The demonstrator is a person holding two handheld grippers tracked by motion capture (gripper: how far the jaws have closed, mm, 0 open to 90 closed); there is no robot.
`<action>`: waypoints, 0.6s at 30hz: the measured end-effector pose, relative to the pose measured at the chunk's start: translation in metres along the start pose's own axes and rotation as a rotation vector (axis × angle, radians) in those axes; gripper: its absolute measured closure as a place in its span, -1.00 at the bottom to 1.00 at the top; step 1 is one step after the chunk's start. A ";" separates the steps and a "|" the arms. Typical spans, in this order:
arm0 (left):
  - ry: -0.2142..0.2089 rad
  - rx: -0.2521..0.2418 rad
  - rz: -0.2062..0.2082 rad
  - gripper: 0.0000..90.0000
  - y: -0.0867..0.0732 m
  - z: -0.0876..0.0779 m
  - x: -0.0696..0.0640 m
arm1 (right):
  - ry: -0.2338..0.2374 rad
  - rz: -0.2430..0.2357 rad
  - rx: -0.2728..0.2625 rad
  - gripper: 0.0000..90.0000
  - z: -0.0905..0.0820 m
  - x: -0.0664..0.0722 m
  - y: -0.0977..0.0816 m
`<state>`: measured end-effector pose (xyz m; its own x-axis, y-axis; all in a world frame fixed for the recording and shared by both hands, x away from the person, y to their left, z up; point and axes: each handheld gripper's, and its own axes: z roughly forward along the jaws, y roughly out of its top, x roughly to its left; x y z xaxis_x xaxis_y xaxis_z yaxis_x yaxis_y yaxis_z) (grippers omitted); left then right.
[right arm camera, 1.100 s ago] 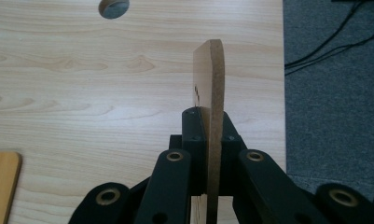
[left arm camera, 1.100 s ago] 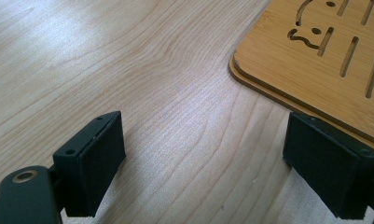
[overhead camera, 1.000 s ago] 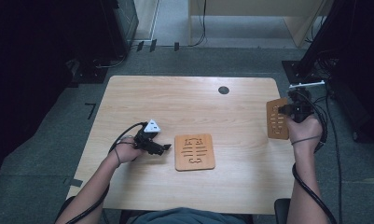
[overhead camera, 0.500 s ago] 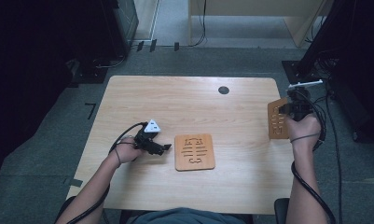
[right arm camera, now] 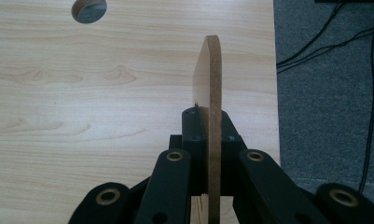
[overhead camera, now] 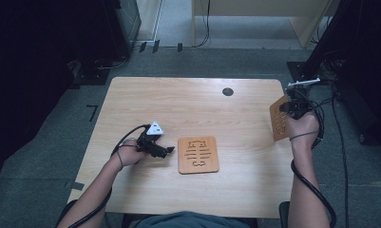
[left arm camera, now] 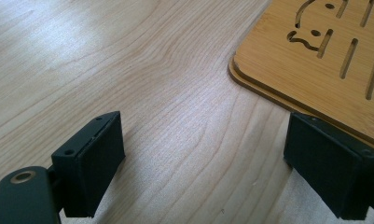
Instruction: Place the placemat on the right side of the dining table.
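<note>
two coasters: right gripper (right arm camera: 208, 140) pinches one (right arm camera: 211, 88) edge-on; high view shows its slotted face.

Bright even tabletop light, dark surroundings, sharp focus

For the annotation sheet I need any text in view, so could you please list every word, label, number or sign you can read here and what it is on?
None readable: no printed word, brand, number or label can be made out.
Flat square wooden board with cut-out slots: its cut-outs are decorative shapes and slits, not legible text.
Second wooden board held on edge in the right gripper: no lettering can be made out on it.
Light wooden table: bare wood grain, no markings.
</note>
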<state>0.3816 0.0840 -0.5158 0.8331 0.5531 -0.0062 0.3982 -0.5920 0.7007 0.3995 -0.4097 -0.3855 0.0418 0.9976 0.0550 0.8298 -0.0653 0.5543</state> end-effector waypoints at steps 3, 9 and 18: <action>0.000 -0.002 0.000 -0.75 0.000 0.000 0.000 | 0.003 -0.002 -0.007 0.94 0.003 0.000 0.001; 0.001 -0.004 -0.001 -0.75 0.000 0.000 0.000 | 0.007 -0.002 -0.010 0.94 0.008 -0.001 0.004; 0.000 -0.006 -0.001 -0.75 0.000 0.000 0.000 | 0.009 0.012 0.018 0.95 0.016 -0.002 0.011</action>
<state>0.3816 0.0840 -0.5163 0.8327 0.5538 -0.0066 0.3965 -0.5878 0.7052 0.4176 -0.4116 -0.3923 0.0467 0.9965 0.0694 0.8390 -0.0769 0.5387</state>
